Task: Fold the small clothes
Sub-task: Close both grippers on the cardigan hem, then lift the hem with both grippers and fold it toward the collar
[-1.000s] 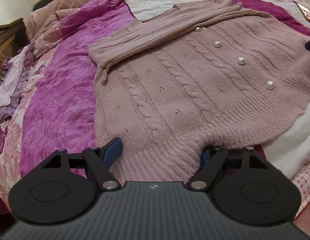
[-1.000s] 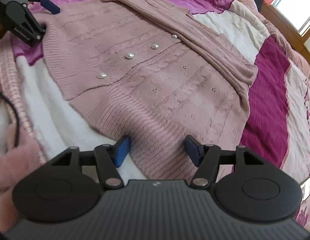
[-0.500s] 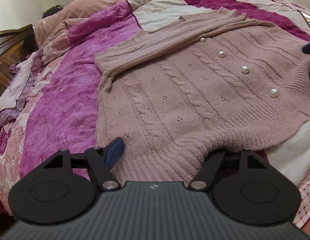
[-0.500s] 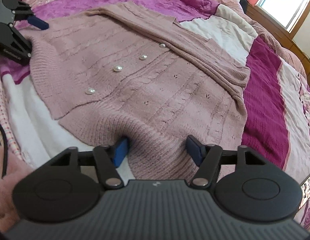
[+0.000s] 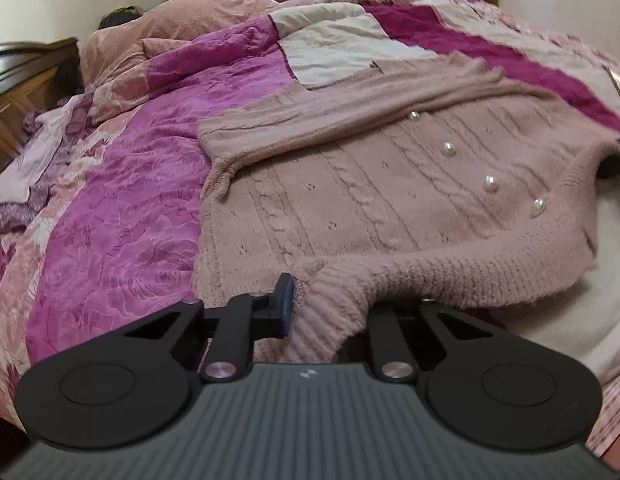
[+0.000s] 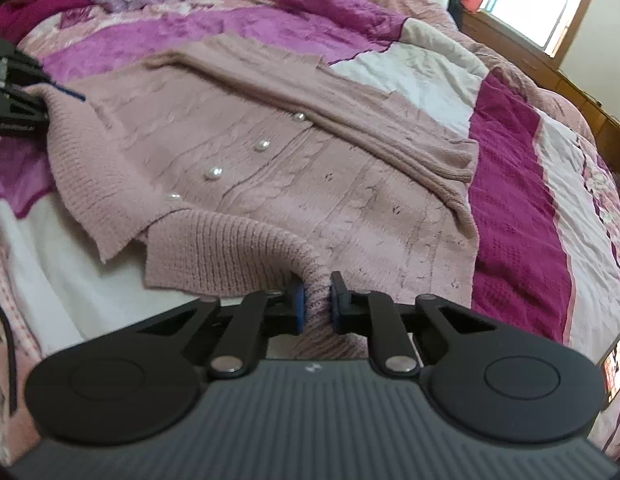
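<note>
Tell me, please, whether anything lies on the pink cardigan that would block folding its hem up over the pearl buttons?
Nothing visible does. Both grippers grip the cardigan by its ribbed hem, and the knit above the pearl buttons carries only its own folded sleeve.

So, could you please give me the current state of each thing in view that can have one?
Pink cardigan: spread flat on the bed, buttoned, sleeves folded across the chest, ribbed hem bunched and raised at both ends.
Left gripper: jaws closing on the hem's ribbing.
Right gripper: shut, pinching a fold of the hem.
Pearl buttons: four showing, fastened.
Quilt: laid over the bed, rumpled.
</note>
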Tool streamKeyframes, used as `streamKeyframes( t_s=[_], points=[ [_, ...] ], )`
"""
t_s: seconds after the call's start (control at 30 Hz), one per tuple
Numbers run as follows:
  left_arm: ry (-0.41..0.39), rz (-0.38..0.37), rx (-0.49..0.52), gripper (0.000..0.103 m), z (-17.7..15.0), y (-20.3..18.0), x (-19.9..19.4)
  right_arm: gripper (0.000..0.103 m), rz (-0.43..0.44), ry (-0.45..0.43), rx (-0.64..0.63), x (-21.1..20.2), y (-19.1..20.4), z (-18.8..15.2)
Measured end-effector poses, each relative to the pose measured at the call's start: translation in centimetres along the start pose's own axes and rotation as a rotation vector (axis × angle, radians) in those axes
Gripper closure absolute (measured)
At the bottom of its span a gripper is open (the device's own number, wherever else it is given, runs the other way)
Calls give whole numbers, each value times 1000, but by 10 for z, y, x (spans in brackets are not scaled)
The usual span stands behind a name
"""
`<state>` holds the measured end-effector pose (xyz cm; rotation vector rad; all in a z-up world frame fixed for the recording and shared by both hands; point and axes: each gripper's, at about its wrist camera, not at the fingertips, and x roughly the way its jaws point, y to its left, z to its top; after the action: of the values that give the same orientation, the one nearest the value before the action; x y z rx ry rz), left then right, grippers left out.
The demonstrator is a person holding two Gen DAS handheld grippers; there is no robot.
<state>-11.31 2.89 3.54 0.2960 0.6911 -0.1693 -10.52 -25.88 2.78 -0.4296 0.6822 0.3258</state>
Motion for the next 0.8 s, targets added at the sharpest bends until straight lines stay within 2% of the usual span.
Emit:
streamKeyframes(
  t_s=[0.37,0.8],
  points=[
    [-133,34,-90,93,34,9,-22,90,-89,-145,78,-11,-16,23],
    [-267,104,-130,93,125,26,-8,90,-161,-278,104,8,-55,88]
  ],
)
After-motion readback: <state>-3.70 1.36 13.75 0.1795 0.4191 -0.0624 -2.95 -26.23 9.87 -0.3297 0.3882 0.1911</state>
